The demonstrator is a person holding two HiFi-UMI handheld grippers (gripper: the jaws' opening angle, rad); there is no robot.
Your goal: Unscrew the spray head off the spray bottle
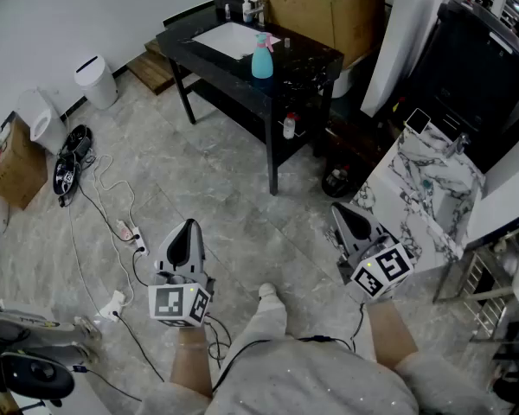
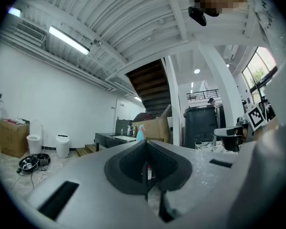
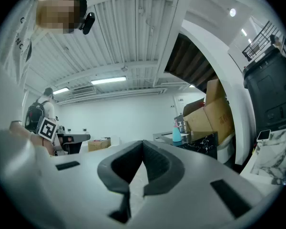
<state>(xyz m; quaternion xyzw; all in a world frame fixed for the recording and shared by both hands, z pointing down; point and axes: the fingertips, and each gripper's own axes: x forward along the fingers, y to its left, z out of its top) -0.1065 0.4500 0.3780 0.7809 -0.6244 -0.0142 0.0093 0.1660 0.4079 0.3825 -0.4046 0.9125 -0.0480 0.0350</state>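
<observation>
Standing spray bottle (image 1: 261,56), well beyond fingers (image 1: 188,242)

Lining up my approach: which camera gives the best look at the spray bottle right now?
The head view: the spray bottle stands upright on the black table, teal body and pink head both plain. Both gripper views show it only as a tiny, far-off teal shape.

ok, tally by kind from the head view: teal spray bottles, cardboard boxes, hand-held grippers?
Teal plastic spray bottle with pink spray head: 1
Brown cardboard boxes: 2
Grey hand-held grippers: 2
Total: 5
</observation>
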